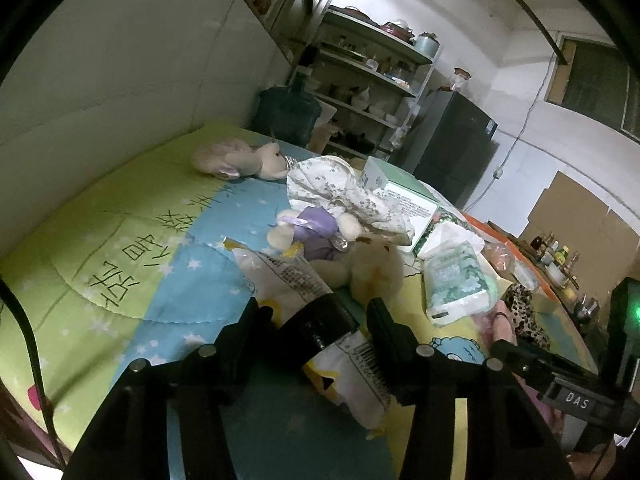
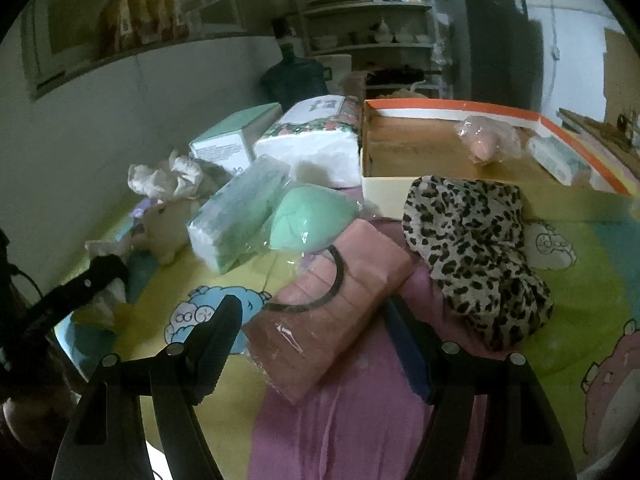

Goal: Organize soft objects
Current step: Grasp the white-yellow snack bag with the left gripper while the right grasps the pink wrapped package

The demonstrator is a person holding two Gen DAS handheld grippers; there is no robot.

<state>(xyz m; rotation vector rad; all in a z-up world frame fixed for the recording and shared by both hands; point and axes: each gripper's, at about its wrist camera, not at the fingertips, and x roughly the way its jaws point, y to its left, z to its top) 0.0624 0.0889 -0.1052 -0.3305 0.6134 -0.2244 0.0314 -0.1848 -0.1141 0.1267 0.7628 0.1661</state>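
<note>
My left gripper (image 1: 316, 312) stands open around a white and yellow printed soft pack (image 1: 288, 276) that lies on the quilt; a black band wraps the pack between the jaws. Beyond it lie a cream plush toy (image 1: 372, 268), a purple plush (image 1: 312, 228), a floral cloth (image 1: 344, 188) and a pale plush (image 1: 244, 160). My right gripper (image 2: 316, 320) is open with a pink wrapped pack (image 2: 332, 312) between the jaws, a black hair band on top of it. A leopard-print cloth (image 2: 476, 252) lies to its right, a green sponge (image 2: 308, 220) behind.
An orange-edged cardboard box (image 2: 452, 188) at the back holds a pink wrapped item (image 2: 484, 140) and a small pack. Tissue packs (image 2: 236, 216) and a mint carton (image 2: 232, 136) lie to the left. A water jug (image 1: 288, 112), shelves and a fridge stand beyond the bed.
</note>
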